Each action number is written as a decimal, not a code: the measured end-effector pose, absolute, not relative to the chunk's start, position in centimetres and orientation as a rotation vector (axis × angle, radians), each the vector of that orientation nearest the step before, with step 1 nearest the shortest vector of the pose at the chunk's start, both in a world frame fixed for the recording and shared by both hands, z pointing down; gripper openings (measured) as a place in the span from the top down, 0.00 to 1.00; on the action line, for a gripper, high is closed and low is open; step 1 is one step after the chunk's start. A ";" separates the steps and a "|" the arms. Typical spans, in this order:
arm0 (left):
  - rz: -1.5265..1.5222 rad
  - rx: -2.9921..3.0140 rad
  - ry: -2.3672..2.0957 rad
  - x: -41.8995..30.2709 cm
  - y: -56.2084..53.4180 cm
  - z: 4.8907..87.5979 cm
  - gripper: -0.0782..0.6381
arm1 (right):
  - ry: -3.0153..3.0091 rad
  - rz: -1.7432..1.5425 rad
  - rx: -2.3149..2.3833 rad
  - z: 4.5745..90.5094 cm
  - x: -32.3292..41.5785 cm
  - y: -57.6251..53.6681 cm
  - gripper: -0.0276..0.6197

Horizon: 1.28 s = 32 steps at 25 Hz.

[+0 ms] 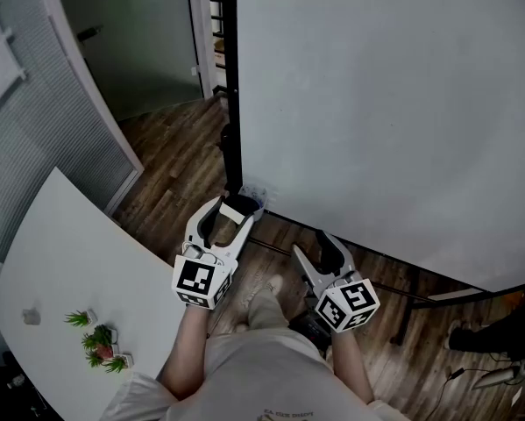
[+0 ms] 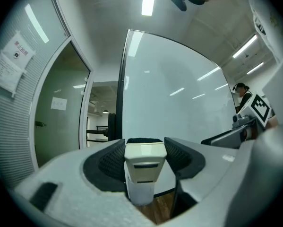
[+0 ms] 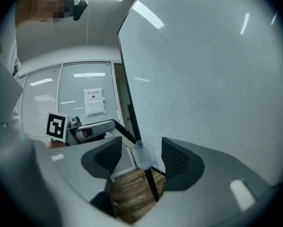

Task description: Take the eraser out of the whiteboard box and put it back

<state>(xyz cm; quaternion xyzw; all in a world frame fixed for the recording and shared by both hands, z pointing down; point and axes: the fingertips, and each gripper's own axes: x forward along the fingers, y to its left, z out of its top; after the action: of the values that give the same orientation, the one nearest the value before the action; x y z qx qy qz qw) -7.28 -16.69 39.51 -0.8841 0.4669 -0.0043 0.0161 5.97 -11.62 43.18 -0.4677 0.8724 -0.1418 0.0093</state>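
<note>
1. Your left gripper (image 1: 230,210) is clamped on the eraser (image 1: 241,210), which you hold right beside the box (image 1: 257,202) at the whiteboard's (image 1: 393,103) lower left corner.
2. Your right gripper (image 1: 315,246) has its jaws apart with nothing between them, near the whiteboard's bottom edge.

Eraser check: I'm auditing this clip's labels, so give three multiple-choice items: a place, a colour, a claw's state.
1. Where is the eraser? A in the left claw; B on a shelf; C in a drawer.
2. What colour is its casing? A red; B cream; C black.
3. The right claw is: A shut on a pen; B open; C shut on the eraser.
Answers: 1 A, the claw clamps it; 2 B, cream plastic in the left gripper view; 3 B, jaws apart, only the distant box beyond the gap.
</note>
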 end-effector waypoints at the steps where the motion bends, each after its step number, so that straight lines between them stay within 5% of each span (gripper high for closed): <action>1: -0.010 -2.748 1.453 -7.3 -16.5 39.4 0.53 | 2.725 -0.438 -1.458 43.1 5.9 -11.5 0.55; 32: 0.025 -2.760 1.444 -8.4 -16.3 39.1 0.53 | 2.730 -0.446 -1.453 43.4 4.8 -11.6 0.55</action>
<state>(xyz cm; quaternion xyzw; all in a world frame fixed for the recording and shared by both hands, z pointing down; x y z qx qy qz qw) -8.44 -16.31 39.11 -0.8860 0.4634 0.0079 0.0133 4.80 -11.57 43.38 -0.4650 0.8737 -0.1429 0.0087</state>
